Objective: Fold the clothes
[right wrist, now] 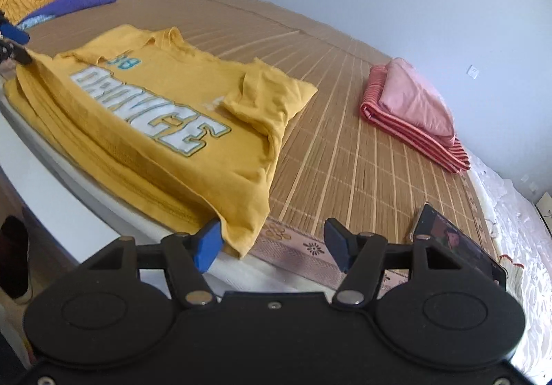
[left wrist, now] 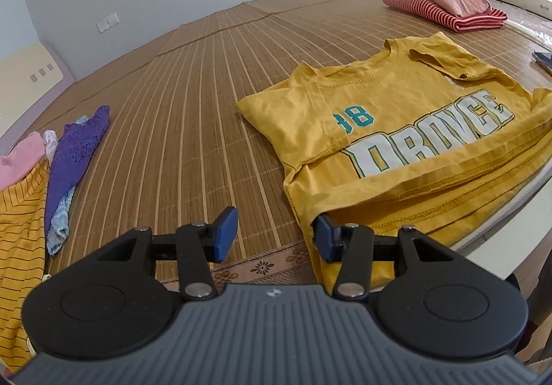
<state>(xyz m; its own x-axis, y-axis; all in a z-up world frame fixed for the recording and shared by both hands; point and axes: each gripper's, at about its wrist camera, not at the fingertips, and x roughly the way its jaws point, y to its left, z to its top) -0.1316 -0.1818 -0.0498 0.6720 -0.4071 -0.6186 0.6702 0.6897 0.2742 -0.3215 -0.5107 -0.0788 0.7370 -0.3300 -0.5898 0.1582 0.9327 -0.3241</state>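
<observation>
Lying on the far-left part of the bamboo mat (left wrist: 179,115) is a loose heap of clothes (left wrist: 31,177): a pink piece, a yellow striped one and a purple knit, all well apart from both tools. Right of that comes a bare stretch of mat, and then the left gripper (left wrist: 274,233), whose blue pads stand apart with only mat showing in the gap between them. Its right pad sits at the near-left corner of the yellow T-shirt (left wrist: 396,129), touching or just beside the hem; whether cloth is pinched I cannot tell, though nothing lies between the two pads.

The T-shirt is spread front-up near the bed's near edge, sleeves folded inward, white block lettering across the chest, its bottom hem doubled in layers along the near side.

Further right, the right gripper (right wrist: 272,243) has its pads spread as well, with the mat's patterned border visible through the gap. Its left pad is at the near-right corner of the T-shirt (right wrist: 165,115), close against the hanging fabric; the right pad is clear of the shirt.

Just right of that pad a phone (right wrist: 455,240) lies on the mat's edge, screen lit. Far right on the mat sits a folded stack (right wrist: 414,115): a pink garment on a red-striped one.
</observation>
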